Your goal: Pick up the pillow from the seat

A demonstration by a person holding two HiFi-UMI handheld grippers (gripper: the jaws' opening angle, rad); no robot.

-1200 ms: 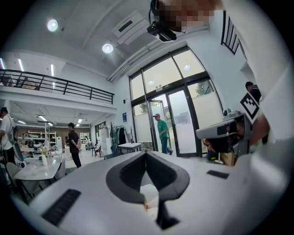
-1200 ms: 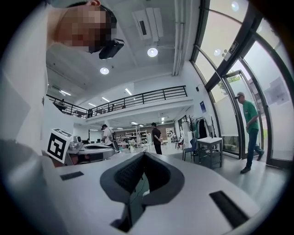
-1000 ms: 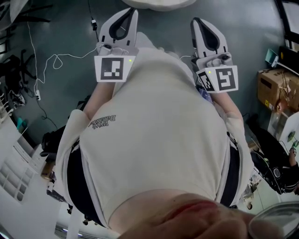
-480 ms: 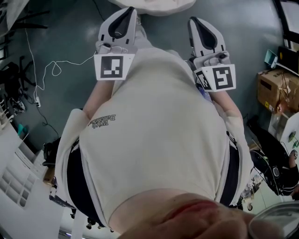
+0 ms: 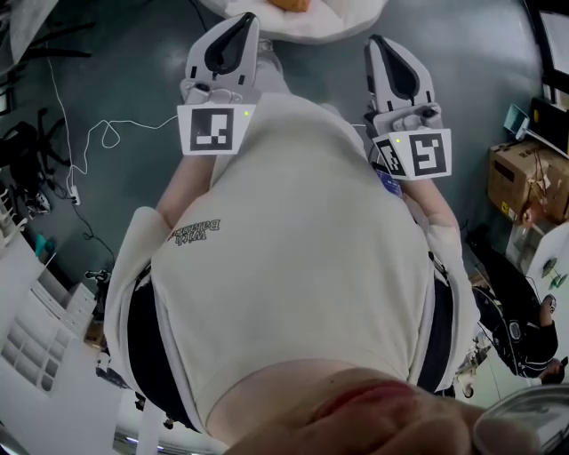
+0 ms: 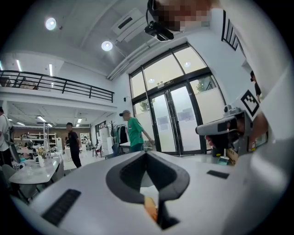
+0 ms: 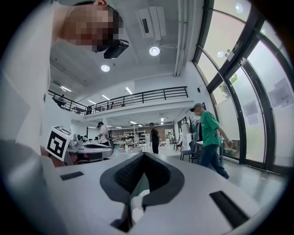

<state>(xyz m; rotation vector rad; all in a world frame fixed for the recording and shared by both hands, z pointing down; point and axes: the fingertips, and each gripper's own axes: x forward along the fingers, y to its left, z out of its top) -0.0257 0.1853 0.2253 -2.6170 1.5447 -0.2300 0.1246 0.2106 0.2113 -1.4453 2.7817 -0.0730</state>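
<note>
At 12 o'clock the white seat (image 5: 342, 19) blocked the way forward, its near edge just beside the tips of the left gripper (image 5: 244, 18) and the right gripper (image 5: 377, 42). A gap of bare grey floor (image 5: 313, 69) lay between the two. The floor was open toward 10 and 11 o'clock except for a thin white cable (image 5: 107, 133) looping across it, and open again toward 1 o'clock. A cardboard box (image 5: 524, 178) stood at 3 o'clock and a white rack (image 5: 36, 342) at 8 o'clock, both well apart from the grippers.
</note>
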